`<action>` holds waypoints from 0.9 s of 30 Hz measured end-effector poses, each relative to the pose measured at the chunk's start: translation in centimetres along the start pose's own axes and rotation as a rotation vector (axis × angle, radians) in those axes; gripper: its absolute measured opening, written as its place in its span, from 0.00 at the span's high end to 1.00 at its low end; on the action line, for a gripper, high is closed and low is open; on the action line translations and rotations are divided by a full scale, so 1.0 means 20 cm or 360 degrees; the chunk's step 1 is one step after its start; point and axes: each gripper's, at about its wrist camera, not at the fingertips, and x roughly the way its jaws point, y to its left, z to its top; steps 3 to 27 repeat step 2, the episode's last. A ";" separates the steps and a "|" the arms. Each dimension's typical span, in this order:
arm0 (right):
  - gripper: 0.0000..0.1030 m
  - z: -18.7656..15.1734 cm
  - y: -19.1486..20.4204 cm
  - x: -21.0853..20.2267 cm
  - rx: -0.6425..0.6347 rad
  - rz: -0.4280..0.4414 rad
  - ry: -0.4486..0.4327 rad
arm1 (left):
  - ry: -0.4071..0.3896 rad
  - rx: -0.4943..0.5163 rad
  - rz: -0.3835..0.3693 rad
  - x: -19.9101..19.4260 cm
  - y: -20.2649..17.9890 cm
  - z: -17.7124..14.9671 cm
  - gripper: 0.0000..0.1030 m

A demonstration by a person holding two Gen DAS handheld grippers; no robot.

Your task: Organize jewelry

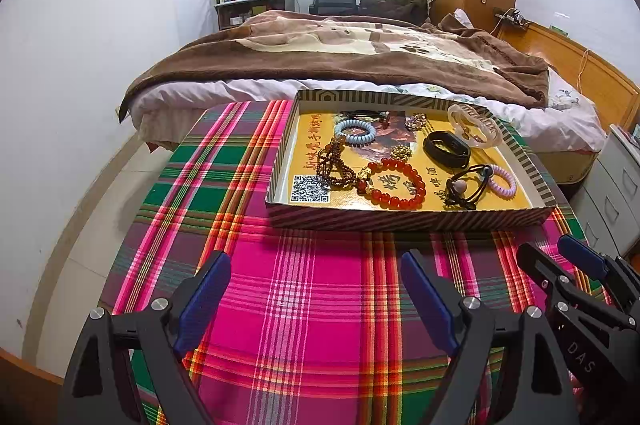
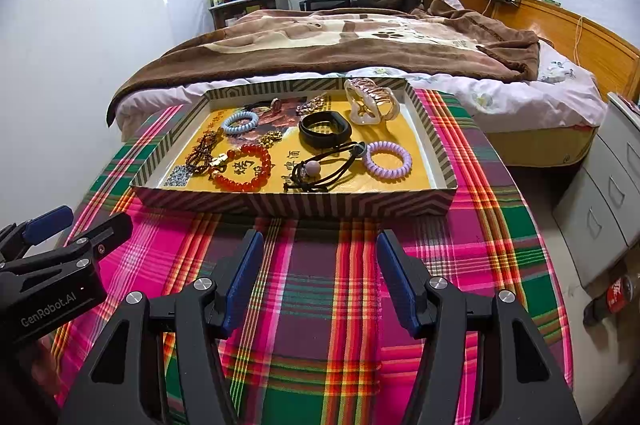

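A shallow striped tray [image 1: 400,219] [image 2: 296,203] with a yellow floor stands on the plaid tablecloth. It holds a red bead bracelet [image 1: 394,185] [image 2: 244,167], a blue coil hair tie [image 1: 355,132] [image 2: 241,123], a purple coil tie [image 1: 502,181] [image 2: 389,160], a black band [image 1: 447,149] [image 2: 325,129], a clear hair claw [image 1: 474,126] [image 2: 372,101], brown beads [image 1: 334,165] [image 2: 204,153] and a black cord with a pale bead [image 1: 464,187] [image 2: 316,171]. My left gripper [image 1: 316,281] hangs open before the tray. My right gripper [image 2: 320,265] is open too, empty.
A bed [image 1: 340,49] with a brown blanket lies just behind the table. White drawers [image 2: 608,193] stand at the right, with a dark bottle [image 2: 612,295] on the floor beside them. The plaid cloth [image 1: 296,305] stretches between the tray and me.
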 end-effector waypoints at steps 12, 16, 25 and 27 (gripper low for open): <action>0.42 0.00 0.00 0.00 -0.0001 0.0000 0.0000 | 0.0001 -0.0003 -0.0003 0.00 0.00 0.00 0.16; 0.42 0.00 0.00 0.00 -0.0001 0.0000 0.0000 | 0.0001 -0.0003 -0.0003 0.00 0.00 0.00 0.16; 0.42 0.00 0.00 0.00 -0.0001 0.0000 0.0000 | 0.0001 -0.0003 -0.0003 0.00 0.00 0.00 0.16; 0.42 0.00 0.00 0.00 -0.0001 0.0000 0.0000 | 0.0001 -0.0003 -0.0003 0.00 0.00 0.00 0.16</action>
